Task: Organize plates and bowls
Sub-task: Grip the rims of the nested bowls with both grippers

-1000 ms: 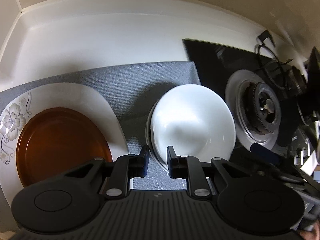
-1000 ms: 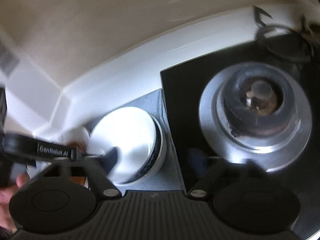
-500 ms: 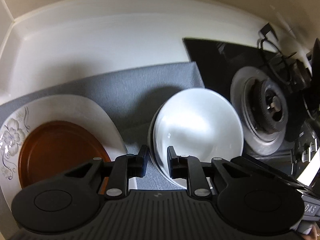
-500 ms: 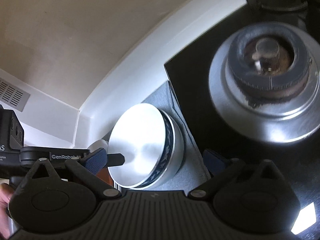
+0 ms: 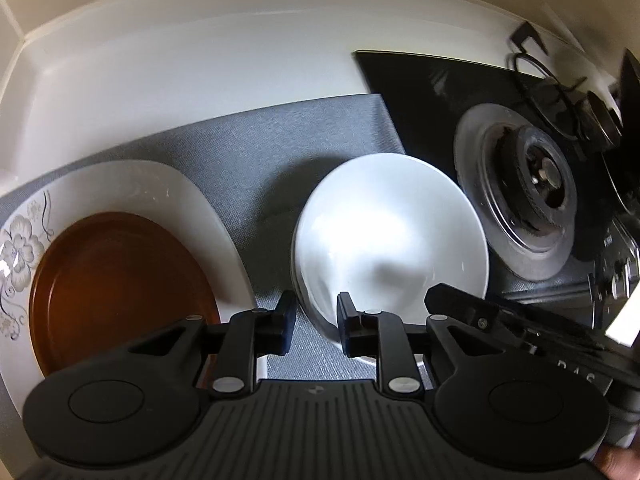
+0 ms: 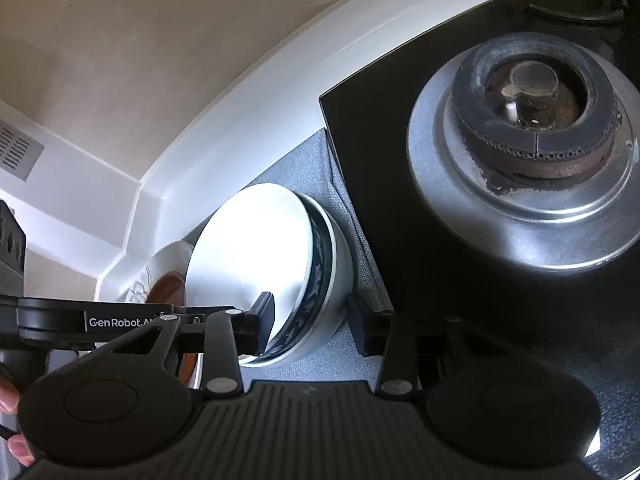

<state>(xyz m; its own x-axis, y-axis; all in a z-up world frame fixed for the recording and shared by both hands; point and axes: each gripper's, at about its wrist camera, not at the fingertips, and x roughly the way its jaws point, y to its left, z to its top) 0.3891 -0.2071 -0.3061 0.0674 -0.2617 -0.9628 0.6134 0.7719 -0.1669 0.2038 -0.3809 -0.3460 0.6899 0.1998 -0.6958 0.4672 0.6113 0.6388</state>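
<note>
Far left in the left wrist view, the flowered white plate (image 5: 136, 184) runs off the frame edge, so its full shape stays unknown, and the brown plate (image 5: 116, 280) sitting on it has its near rim buried under the gripper body. Both rest on the grey mat (image 5: 260, 140), which has a decent bare strip behind them up to the white counter (image 5: 200, 60) and wall corner. The left gripper (image 5: 313, 322) has its jaws only a little apart, straddling the near-left rim of the white bowl (image 5: 392, 236), with nothing pinched as far as I can tell. That bowl is nested in a second bowl; from the right wrist view the blue-patterned bowl (image 6: 322, 280) underneath shows only as a band on its right side, and the white bowl's (image 6: 248, 252) inside is blown out by glare. The right gripper (image 6: 314, 328) is spread wide, one finger over the inside of the white bowl's near rim, the other outside the stack by the mat (image 6: 296, 168) edge, not visibly touching. Room on the right is tight: the bowls sit near the black stovetop (image 6: 380, 160) edge, with the burner (image 6: 532, 120) beyond. The far pan support (image 5: 536, 64) is blurry and cut off.
</note>
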